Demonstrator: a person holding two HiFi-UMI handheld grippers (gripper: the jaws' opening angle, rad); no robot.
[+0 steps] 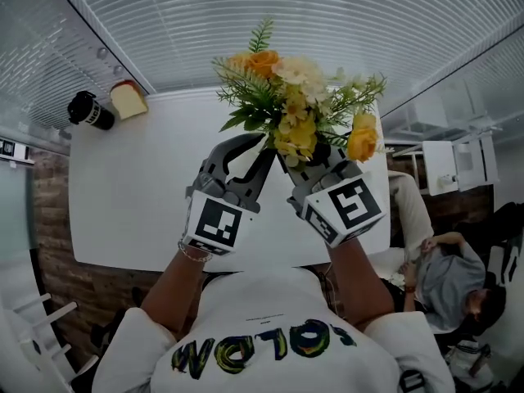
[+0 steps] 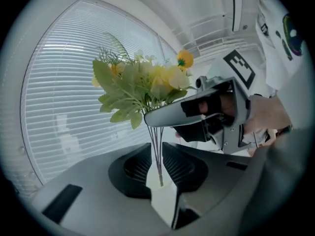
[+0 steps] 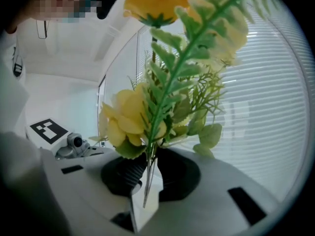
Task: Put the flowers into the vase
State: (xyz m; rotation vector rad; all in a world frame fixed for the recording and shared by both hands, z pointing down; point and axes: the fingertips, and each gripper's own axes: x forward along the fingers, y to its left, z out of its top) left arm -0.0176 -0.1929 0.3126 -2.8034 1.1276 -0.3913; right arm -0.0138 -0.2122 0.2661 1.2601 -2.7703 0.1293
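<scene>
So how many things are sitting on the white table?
2: a black cup and a tan block beside it, at the table's far-left corner; flowers may hide more.

White rectangular surface (image 1: 123, 195), matt, evenly lit. Horizontal white blinds (image 1: 311, 15) over windows on the far side and both flanks, with daylight showing through. Brown brickwork (image 1: 51, 219) beside the surface's left edge. White shelving (image 1: 446, 166) at right. White slatted frame (image 1: 33, 326) at lower left, kind unclear.
</scene>
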